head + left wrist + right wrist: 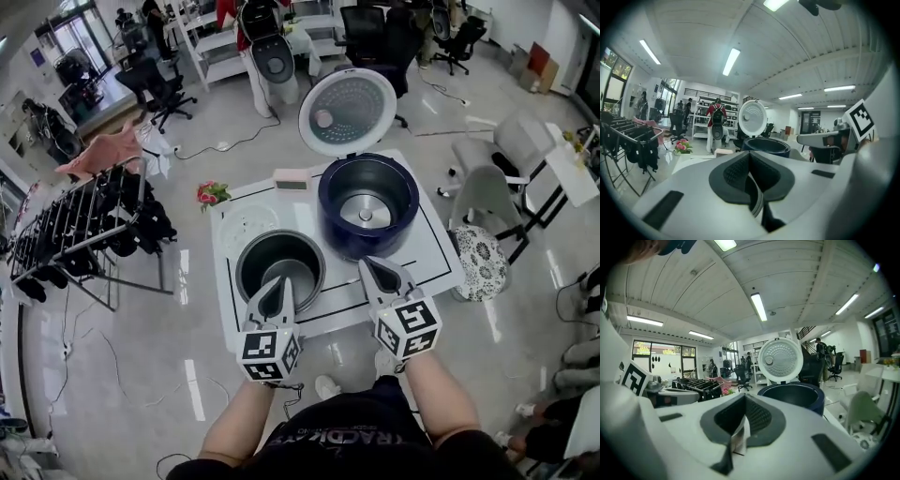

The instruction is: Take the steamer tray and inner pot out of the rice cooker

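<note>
Your left tongs (278, 287) and right tongs (372, 268) are closed, empty. Pot (272, 251), eight o'clock of cooker (349, 246): judged rigid, slick metal; take its rim.

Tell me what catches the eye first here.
The dark blue rice cooker stands open at the back right of the table, round lid up. The grey inner pot sits out at front left, with the left gripper and right gripper, both shut and empty, near it.

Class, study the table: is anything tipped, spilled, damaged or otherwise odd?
Nothing stands out. The inner pot stands upright on the table, the steamer tray lies flat beside it, and the rice cooker stands open and emptied.
</note>
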`<move>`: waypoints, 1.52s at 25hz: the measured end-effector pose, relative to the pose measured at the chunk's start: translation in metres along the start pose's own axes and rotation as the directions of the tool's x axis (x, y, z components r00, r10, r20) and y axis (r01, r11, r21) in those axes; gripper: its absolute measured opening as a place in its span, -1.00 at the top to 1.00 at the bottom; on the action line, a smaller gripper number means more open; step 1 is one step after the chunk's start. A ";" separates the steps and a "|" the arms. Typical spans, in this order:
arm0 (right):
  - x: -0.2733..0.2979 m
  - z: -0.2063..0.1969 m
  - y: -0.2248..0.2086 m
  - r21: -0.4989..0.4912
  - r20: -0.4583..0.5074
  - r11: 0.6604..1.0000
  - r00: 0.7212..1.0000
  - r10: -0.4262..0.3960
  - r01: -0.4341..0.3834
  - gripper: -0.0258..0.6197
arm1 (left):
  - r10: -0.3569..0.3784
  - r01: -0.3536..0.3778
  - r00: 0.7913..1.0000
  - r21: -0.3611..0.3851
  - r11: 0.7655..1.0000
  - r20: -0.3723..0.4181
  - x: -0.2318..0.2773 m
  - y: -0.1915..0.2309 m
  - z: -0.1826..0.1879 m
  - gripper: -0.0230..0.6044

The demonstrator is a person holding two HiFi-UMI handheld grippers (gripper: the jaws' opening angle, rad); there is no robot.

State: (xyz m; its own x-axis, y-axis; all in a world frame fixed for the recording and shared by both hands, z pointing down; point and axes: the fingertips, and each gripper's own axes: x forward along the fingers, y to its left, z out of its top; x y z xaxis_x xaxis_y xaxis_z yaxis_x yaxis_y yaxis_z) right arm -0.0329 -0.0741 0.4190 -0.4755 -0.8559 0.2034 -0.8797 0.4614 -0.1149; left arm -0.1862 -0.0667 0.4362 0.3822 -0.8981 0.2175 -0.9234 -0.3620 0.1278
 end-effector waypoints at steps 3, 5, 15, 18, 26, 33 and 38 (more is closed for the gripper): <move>-0.019 0.004 -0.014 -0.001 0.009 1.000 1.000 -0.025 0.025 0.92 | -0.040 0.040 0.999 0.013 0.999 0.003 0.001 -0.023 0.002 0.92; -0.027 0.007 -0.021 -0.003 0.015 1.000 1.000 -0.027 0.027 0.92 | -0.053 0.053 0.999 0.018 0.998 0.008 0.001 -0.037 0.004 0.92; -0.072 0.016 -0.064 -0.027 0.020 0.995 0.996 0.092 -0.092 0.92 | 0.013 -0.013 1.000 -0.008 1.000 0.013 0.001 -0.115 0.001 0.92; -0.092 0.018 -0.078 -0.028 0.023 0.990 0.990 0.141 -0.141 0.92 | 0.053 -0.053 0.999 -0.007 0.999 0.012 -0.004 -0.145 -0.001 0.92; -0.133 0.007 -0.094 -0.011 0.023 0.953 0.953 0.302 -0.302 0.92 | 0.213 -0.213 0.976 -0.022 0.977 0.032 -0.036 -0.199 -0.009 0.92; -0.153 -0.003 -0.084 -0.013 -0.002 0.906 0.906 0.424 -0.424 0.92 | 0.344 -0.342 0.939 -0.067 0.937 0.015 -0.072 -0.221 -0.029 0.92; -0.160 -0.008 -0.083 -0.010 -0.007 0.889 0.889 0.457 -0.457 0.92 | 0.386 -0.383 0.923 -0.080 0.920 0.019 -0.082 -0.228 -0.031 0.92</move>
State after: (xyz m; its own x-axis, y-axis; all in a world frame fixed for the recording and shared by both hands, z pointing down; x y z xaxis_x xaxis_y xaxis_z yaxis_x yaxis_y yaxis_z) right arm 0.1161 0.0269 0.4036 -0.8250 -0.5488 0.1352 -0.5651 0.8038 -0.1859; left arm -0.0061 0.0976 0.4192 -0.0041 -0.9728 0.2318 -0.9933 0.0308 0.1118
